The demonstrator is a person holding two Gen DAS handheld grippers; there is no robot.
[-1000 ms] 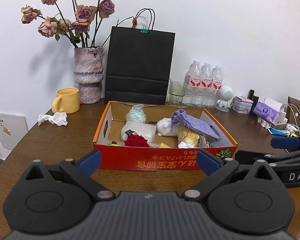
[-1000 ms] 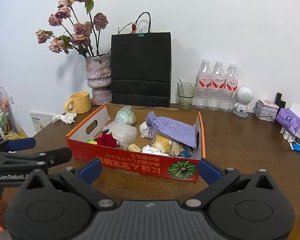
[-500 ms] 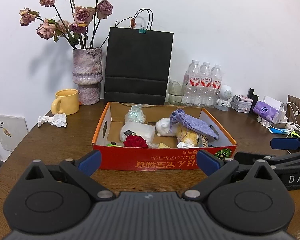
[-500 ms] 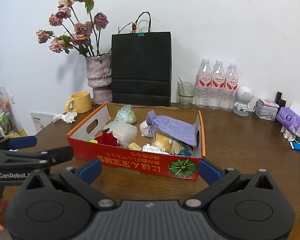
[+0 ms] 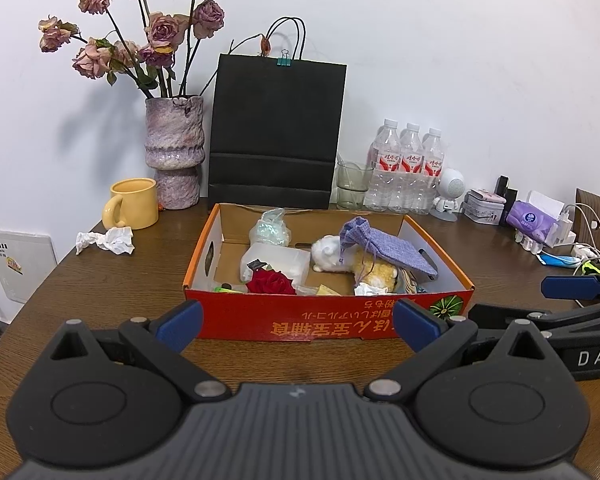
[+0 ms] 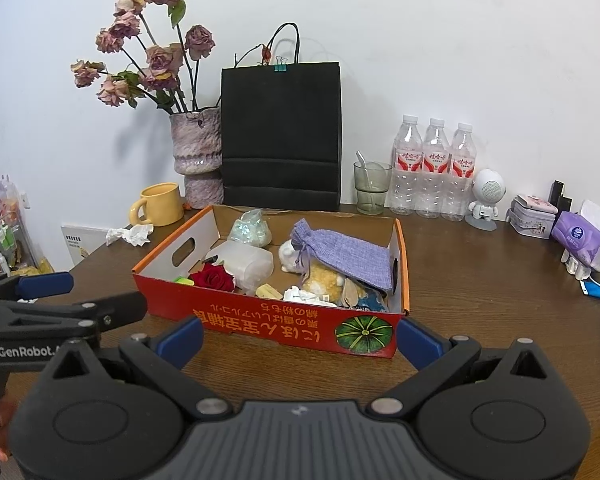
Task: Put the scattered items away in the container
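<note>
A red and orange cardboard box (image 5: 328,322) (image 6: 276,322) stands mid-table. It holds a red rose (image 5: 271,282), a purple cloth pouch (image 5: 384,246), a white and yellow plush toy (image 5: 374,270), a clear plastic bag (image 5: 271,226) and several small bits. My left gripper (image 5: 298,328) is open and empty, just short of the box's near wall. My right gripper (image 6: 300,334) is open and empty, also before the near wall. A crumpled white tissue (image 5: 106,240) lies on the table left of the box.
A yellow mug (image 5: 131,203), a vase of dried roses (image 5: 175,152), a black paper bag (image 5: 274,132), a glass (image 5: 353,184), three water bottles (image 5: 408,172) and a small white robot figure (image 5: 448,194) line the wall. Tissue packs and cables (image 5: 552,232) sit at right.
Both grippers have barely shifted. They stay open in front of the box.
</note>
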